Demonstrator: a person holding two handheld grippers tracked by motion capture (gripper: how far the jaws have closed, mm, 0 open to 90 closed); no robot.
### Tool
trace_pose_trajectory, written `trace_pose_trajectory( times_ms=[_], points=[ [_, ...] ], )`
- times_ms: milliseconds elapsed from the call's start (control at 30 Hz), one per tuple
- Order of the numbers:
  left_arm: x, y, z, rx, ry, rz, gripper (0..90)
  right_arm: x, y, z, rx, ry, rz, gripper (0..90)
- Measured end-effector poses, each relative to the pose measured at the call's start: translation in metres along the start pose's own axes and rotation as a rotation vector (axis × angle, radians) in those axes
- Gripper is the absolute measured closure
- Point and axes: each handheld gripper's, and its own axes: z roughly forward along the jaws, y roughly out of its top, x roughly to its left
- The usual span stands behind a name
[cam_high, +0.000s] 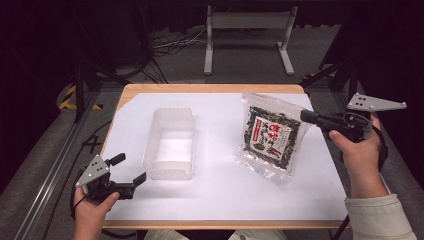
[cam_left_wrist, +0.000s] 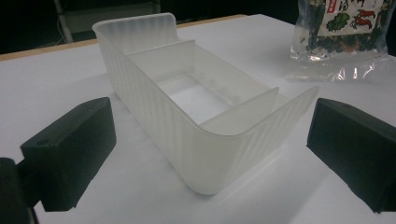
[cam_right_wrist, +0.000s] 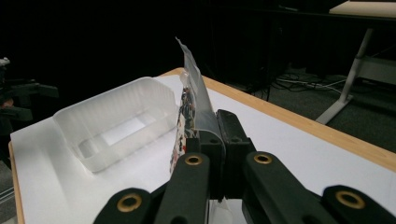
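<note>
Right gripper (cam_right_wrist: 218, 140) clamped on snack bag (cam_high: 270, 135) edge, left gripper (cam_high: 131, 170) spread wide near translucent bin (cam_high: 170, 142)

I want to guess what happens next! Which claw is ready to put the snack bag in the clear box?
The right claw, probably. It is shut on the edge of the snack bag, lifted beside the clear box. The left claw sits open near the box's front end, holding nothing.

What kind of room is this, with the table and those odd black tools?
Probably a lab or recording studio, not a home. A person's hands hold a left gripper and a right gripper over a white-covered table, with loose cables on grey carpet and dark surroundings.
</note>
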Motion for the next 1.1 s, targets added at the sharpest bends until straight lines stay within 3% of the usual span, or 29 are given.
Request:
trace_pose_trajectory(
  times_ms=[133,633,800,967,1033,1100],
  points=[
    [0.0,0.001,-0.001,-0.009,-0.002,-0.005,2.4,0.004,0.007,-0.004,-0.023,0.023,-0.009,90.0],
    [-0.008,0.008,0.001,-0.014,-0.033,-0.007,2.5,0.013,0.018,-0.007,-0.07,0.041,-0.037,90.0],
    [-0.014,0.017,0.008,-0.035,-0.067,-0.019,2.4,0.022,0.024,-0.006,-0.073,0.059,-0.062,90.0],
    [-0.021,0.024,0.014,-0.037,-0.083,0.004,3.9,0.028,0.029,-0.005,-0.075,0.076,-0.071,90.0],
    [-0.027,0.026,0.016,-0.065,-0.08,0.027,5.6,0.03,0.032,-0.003,-0.089,0.104,-0.071,90.0],
    [-0.033,0.032,0.024,-0.042,-0.1,0.035,5.0,0.032,0.033,-0.001,-0.097,0.119,-0.069,90.0]
  ],
)
